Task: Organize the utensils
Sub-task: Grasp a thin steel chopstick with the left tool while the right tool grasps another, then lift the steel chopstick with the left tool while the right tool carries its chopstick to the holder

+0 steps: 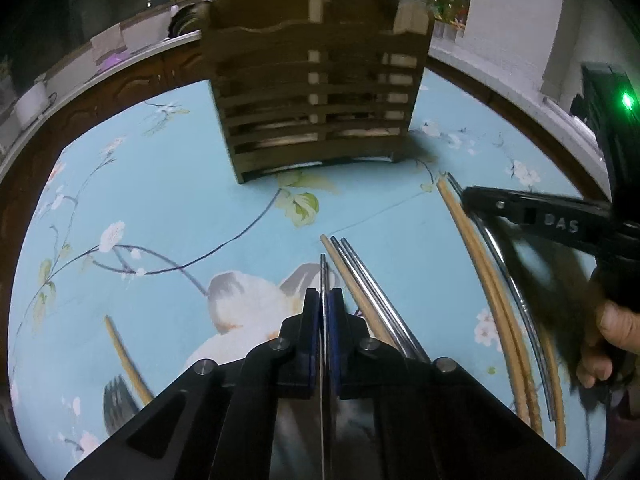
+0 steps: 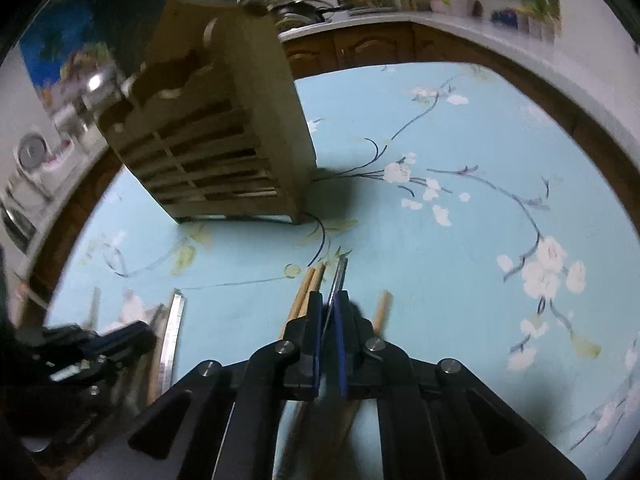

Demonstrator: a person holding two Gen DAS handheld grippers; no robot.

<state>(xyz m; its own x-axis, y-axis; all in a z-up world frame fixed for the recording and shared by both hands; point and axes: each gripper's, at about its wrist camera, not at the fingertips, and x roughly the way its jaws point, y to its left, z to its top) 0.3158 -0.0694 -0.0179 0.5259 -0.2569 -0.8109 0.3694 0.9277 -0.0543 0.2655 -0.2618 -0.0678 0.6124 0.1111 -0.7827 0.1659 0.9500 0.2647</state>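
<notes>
Both of my hand-held grippers are clenched on thin metal. The left hand-held gripper (image 1: 325,300), bottom centre of its view, pinches a slim metal utensil (image 1: 323,276) edge-on, with a wooden chopstick and two metal ones (image 1: 360,276) lying just beside it on the tabletop (image 1: 160,208). The right hand-held gripper (image 2: 329,312) grips another metal piece (image 2: 339,276) next to wooden chopsticks (image 2: 308,292). The wooden utensil holder (image 1: 316,96) stands in the upper centre, well apart. My worry: such narrow grips may let each piece swivel or slip on lifting, and a tilted piece could catch the holder's rim or knock its neighbours.
</notes>
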